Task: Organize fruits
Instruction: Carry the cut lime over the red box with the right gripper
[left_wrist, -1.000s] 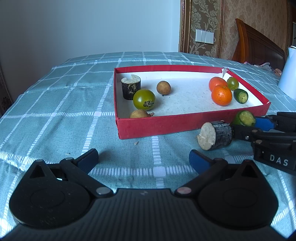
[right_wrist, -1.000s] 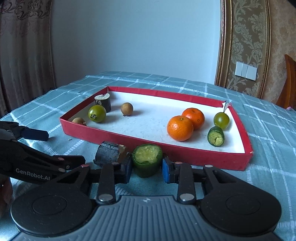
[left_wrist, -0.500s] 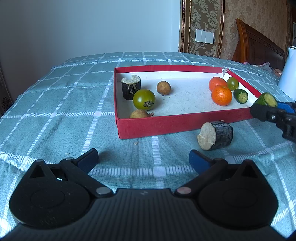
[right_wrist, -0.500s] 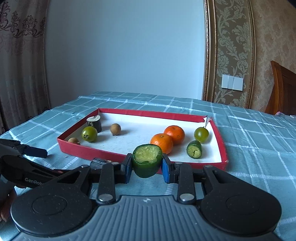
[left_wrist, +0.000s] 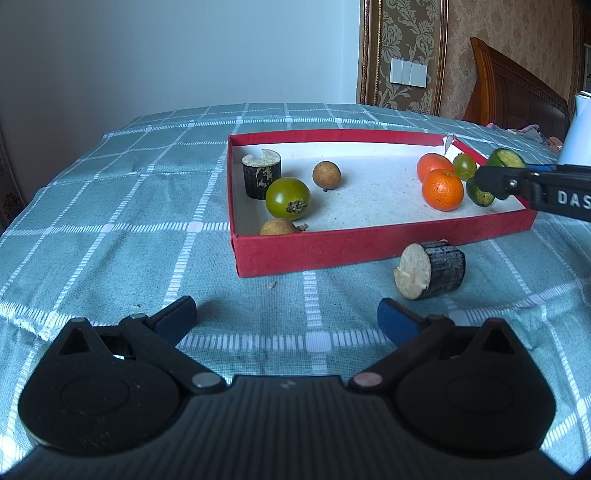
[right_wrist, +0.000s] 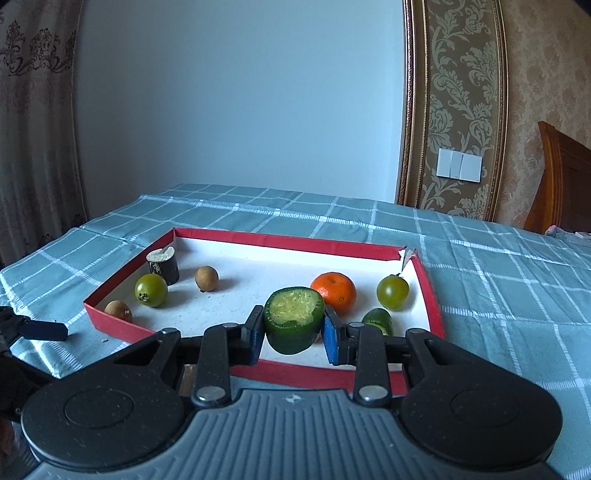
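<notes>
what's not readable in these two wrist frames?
- Second orange: right wrist view, hidden behind the held cucumber piece.
- Dark sugarcane piece on the cloth: right wrist view, hidden behind the right gripper.
- Right gripper's lettering: left wrist view, cut off by the frame edge.
- White jug: left wrist view, cropped.

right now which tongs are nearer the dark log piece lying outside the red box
Left. The open left tongs sit on the cloth just in front of the log piece. The right tongs hold a cucumber chunk up over the box.
</notes>
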